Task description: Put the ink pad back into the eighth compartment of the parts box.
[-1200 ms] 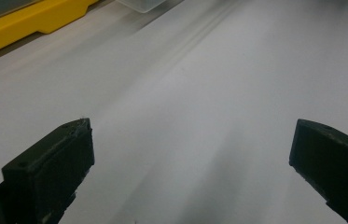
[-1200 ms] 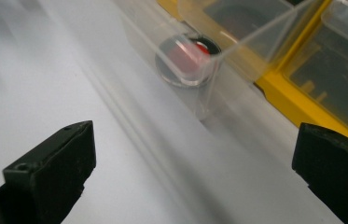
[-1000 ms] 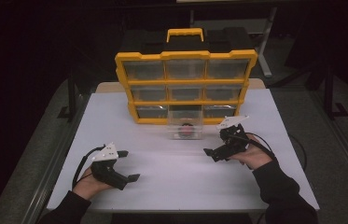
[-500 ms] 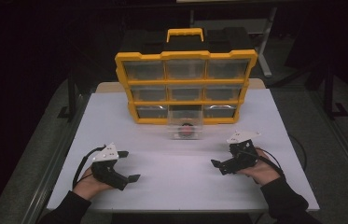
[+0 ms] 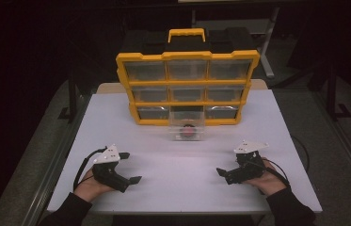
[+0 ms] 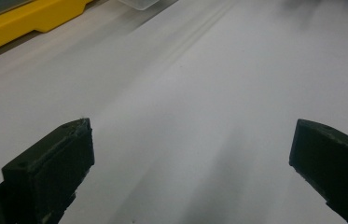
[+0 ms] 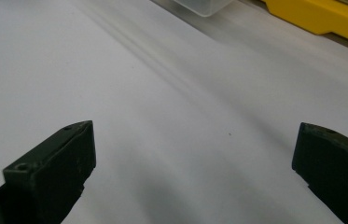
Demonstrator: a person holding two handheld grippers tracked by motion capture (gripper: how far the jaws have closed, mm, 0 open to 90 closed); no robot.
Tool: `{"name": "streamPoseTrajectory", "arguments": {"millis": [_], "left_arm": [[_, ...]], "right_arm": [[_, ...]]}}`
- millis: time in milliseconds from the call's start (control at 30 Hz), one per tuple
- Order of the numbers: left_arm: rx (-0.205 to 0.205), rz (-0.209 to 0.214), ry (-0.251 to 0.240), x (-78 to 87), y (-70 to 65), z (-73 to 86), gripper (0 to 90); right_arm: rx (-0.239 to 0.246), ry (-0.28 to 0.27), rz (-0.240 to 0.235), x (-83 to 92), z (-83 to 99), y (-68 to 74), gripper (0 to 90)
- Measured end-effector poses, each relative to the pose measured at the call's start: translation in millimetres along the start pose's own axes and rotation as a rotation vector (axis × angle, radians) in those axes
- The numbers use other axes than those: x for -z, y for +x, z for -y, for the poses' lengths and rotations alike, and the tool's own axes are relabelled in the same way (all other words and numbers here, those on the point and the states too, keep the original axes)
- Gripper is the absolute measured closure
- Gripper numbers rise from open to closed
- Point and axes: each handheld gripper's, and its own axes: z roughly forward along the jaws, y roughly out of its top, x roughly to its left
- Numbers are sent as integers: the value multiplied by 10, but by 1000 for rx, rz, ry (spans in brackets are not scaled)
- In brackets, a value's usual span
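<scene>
Clear drawer (image 5: pixel 188 130) is pulled out of the yellow organizer (image 5: pixel 187 89), bottom middle slot, red item (image 5: pixel 189 132) inside. Your left gripper (image 5: pixel 128 167) and right gripper (image 5: pixel 228 169) rest on the desk (image 5: pixel 173 188) well short of the organizer, fingers wide open, empty. Drawer isn't pushed back yet. Path's clear.

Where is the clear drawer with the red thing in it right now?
In the high view, the clear drawer sits pulled out on the white table, centred just in front of the yellow organizer's bottom row.
</scene>
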Motion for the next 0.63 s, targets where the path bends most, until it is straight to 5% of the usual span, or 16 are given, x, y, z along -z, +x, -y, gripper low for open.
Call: {"name": "streamPoseTrajectory", "arguments": {"millis": [633], "left_arm": [[0,-5,14,-30,8,33,0]], "right_arm": [[8,-2,1,5,105,28,0]]}}
